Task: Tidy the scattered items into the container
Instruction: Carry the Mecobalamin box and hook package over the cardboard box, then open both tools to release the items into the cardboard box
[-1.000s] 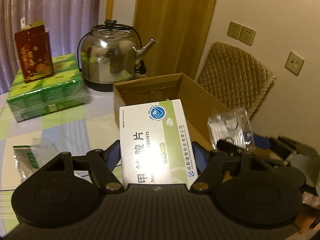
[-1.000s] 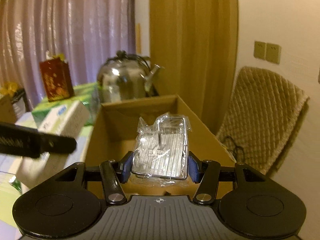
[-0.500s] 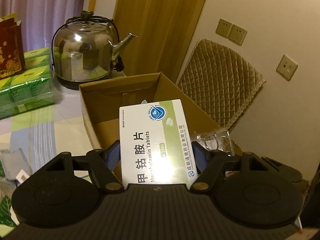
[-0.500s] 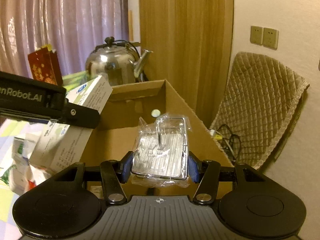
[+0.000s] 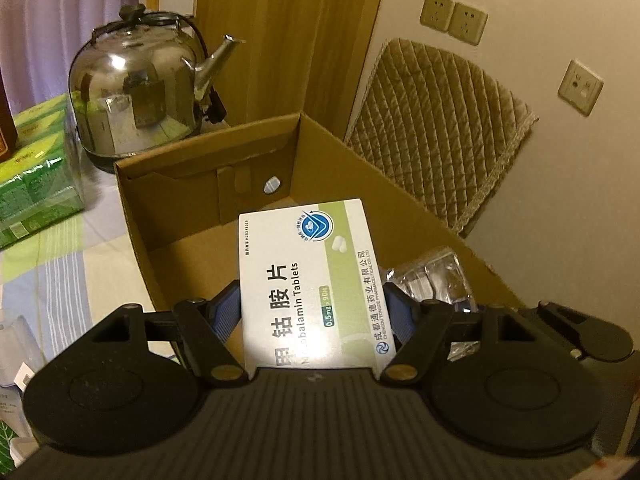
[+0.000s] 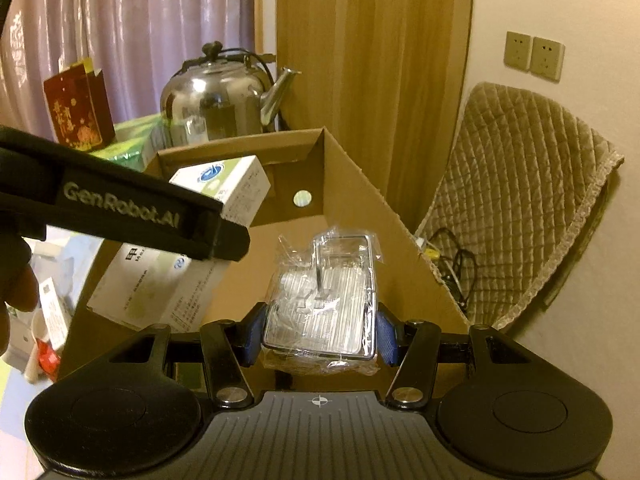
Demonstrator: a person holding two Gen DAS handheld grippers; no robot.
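Only right view shows cables (image 6: 460, 268) behind cardboard box (image 6: 360, 184).

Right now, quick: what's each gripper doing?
Left gripper: closed on the tablet box, over the cardboard box.
Right gripper: closed on the plastic-wrapped metal item.

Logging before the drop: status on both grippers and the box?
Left gripper shut on tablet box, over cardboard box. Right gripper shut on wrapped metal case, also over it. Nothing blocking the opening.
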